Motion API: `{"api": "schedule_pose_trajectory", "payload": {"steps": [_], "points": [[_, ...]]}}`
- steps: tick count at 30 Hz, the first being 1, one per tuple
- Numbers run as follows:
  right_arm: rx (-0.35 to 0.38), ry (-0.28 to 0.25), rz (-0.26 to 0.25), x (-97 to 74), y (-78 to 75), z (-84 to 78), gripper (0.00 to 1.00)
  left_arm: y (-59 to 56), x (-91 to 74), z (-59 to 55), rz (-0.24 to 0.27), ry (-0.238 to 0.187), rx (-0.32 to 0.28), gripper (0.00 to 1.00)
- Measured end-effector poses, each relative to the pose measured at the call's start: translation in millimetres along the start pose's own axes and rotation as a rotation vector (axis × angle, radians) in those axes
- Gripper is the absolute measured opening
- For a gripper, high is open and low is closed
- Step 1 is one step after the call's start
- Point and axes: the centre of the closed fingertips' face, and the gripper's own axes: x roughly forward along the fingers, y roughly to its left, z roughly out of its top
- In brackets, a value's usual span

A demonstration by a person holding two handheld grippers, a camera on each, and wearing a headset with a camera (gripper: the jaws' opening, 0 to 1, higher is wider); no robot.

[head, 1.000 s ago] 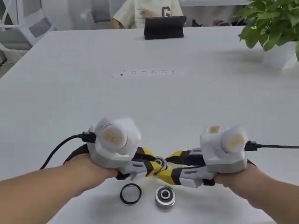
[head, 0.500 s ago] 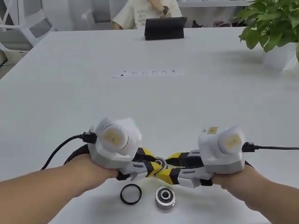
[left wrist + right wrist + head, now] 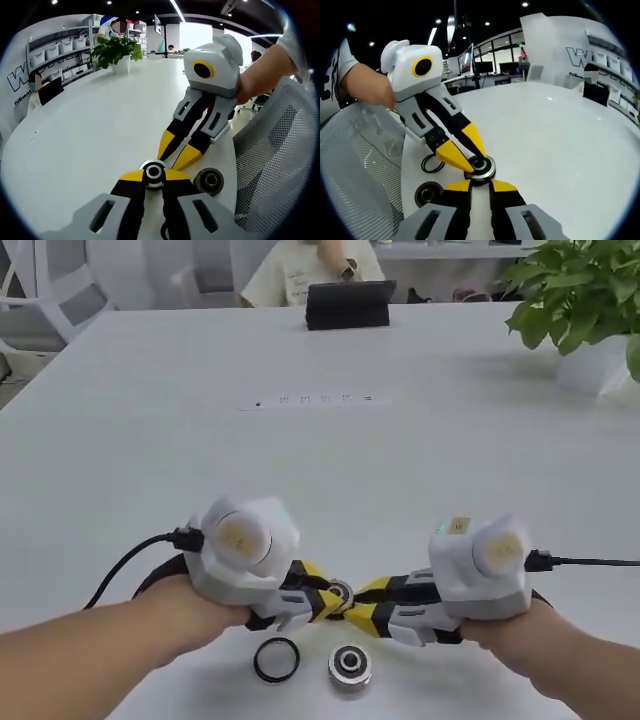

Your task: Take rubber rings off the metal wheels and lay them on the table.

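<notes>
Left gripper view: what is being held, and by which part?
The left gripper clamps the metal wheel across its outer rim. The right gripper meets its edge; grip unclear.

The held wheel [image 3: 341,592] is largely covered by jaw tips; the plant [image 3: 575,290] is cut off at the right edge.

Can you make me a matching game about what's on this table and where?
1 rubber ring
2 bare wheel
3 other wheel
4 potted plant

A far right of the table
B held at the jaws of left gripper and right gripper
C lying flat, left of a wheel
D lying right of the ring

Pairs: 1-C, 2-D, 3-B, 4-A
</notes>
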Motion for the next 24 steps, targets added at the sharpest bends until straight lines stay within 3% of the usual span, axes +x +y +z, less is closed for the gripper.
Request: {"api": "schedule_pose_trajectory", "payload": {"steps": [13,24], "points": [[-0.002,0.020,-0.015,-1.1,-1.1,-1.9,0.01,-0.2,-0.3,-0.3,0.010,0.002,-0.003,0.07],[0.098,0.001,-0.036,-4.0,-6.3,-0.7,0.00,-0.6,-0.5,-0.1,0.016,0.003,0.004,0.07]]}}
